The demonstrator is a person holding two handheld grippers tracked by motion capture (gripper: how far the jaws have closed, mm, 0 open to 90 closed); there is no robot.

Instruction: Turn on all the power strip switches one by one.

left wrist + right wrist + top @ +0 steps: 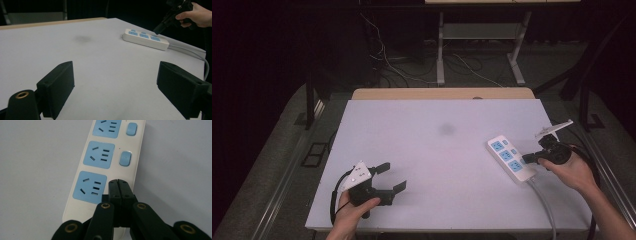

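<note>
Right gripper view: right hand-held gripper [118, 182] closed, tips over power strip [100, 170]

Your right gripper [118, 182] has its fingers pressed together over the power strip [105, 165], hiding the switch nearest you. The strip's far end runs off the top edge. Its cable [544, 200] leaves the bench [437, 140] at the bottom.

Tabletop [437, 150]: white, matte, rectangular, with a bare wood strip along the far edge. A faint grey smudge [446, 129] sits near the centre, toward the far side. A white power strip [511, 158] with three blue sockets lies flat near the right edge, angled; its grey cable [546, 202] runs over the surface toward the near right corner.
</note>
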